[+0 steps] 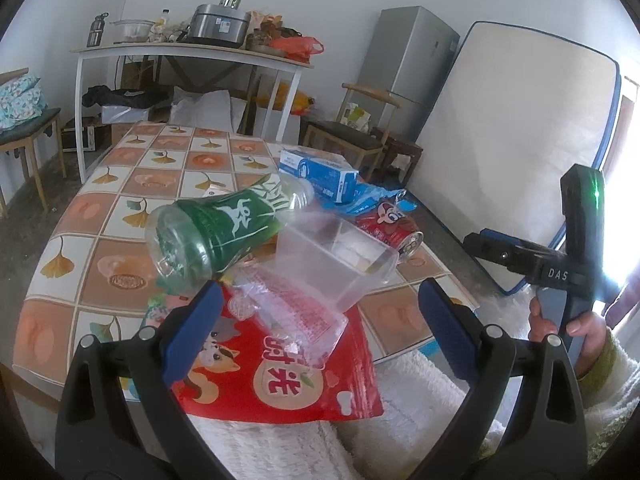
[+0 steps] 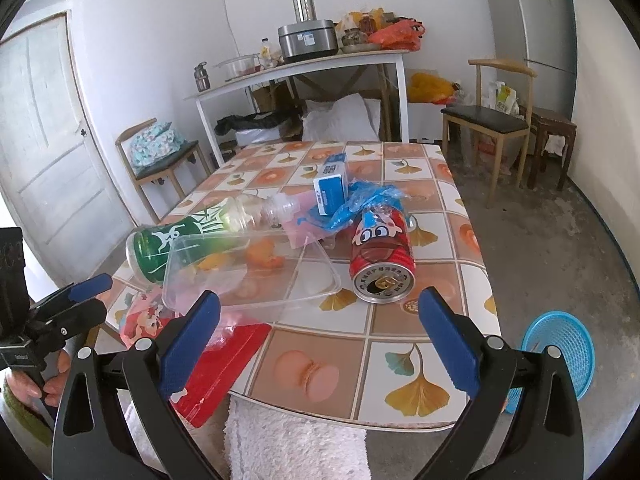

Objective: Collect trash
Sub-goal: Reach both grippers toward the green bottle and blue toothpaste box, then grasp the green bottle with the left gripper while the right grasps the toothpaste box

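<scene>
Both your grippers are spread wide and empty. Your left gripper (image 1: 320,320) hangs over the near edge of the tile-patterned table (image 1: 120,208), above the glossy red snack bag (image 1: 288,376) that overhangs that edge. Your right gripper (image 2: 320,320) sits over the near edge too, further right, with bare tabletop between its fingers.

Trash pile is mid-table:
- Clear plastic bottle with green label (image 1: 224,228), on its side, base toward the near left.
- Clear rectangular plastic tub (image 2: 248,276), tipped, resting against the bottle and on the snack bag.
- Red drink can with cartoon face (image 2: 380,256), on its side, open top facing you, just right of the tub.
- Blue-and-white carton (image 2: 332,190) on a crumpled blue plastic wrapper (image 2: 360,204), far side of the pile.
- A pink pouch (image 2: 300,224) under the wrapper, probably; mostly hidden.

Round blue mesh basket (image 2: 560,356) is on the floor, right of the table's near corner.
</scene>
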Motion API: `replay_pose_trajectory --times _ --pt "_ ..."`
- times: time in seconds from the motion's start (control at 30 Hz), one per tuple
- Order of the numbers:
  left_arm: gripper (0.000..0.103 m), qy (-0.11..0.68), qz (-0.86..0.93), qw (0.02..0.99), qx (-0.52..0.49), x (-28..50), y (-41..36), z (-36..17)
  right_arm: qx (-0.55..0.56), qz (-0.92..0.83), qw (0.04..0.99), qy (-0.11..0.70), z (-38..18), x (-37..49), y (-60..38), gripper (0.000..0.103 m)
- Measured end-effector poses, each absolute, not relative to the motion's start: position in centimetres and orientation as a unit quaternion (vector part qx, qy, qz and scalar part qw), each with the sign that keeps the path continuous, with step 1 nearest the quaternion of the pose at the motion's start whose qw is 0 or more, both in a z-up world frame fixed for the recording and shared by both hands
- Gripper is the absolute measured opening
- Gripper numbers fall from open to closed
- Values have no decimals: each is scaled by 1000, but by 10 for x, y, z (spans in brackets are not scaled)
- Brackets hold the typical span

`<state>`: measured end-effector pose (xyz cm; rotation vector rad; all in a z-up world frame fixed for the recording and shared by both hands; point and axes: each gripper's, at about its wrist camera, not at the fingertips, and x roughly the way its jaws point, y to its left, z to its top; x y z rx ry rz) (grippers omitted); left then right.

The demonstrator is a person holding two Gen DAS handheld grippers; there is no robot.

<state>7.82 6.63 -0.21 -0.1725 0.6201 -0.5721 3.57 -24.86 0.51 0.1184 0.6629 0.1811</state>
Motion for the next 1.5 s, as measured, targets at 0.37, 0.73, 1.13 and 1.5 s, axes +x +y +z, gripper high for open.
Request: replay_pose_trajectory --times 0.37,0.73,1.13,1.5 --pt "94 289 -273 914 -82 72 60 17 69 87 945 307 18 28 -263 96" --pt "94 256 -244 934 -53 89 70 47 79 101 940 317 43 71 -290 96" --pt "93 412 -240 876 66 218 44 47 132 168 911 354 34 147 -294 96" --pt "90 596 -268 753 83 311 -5 -7 158 210 844 468 7 290 -276 96"
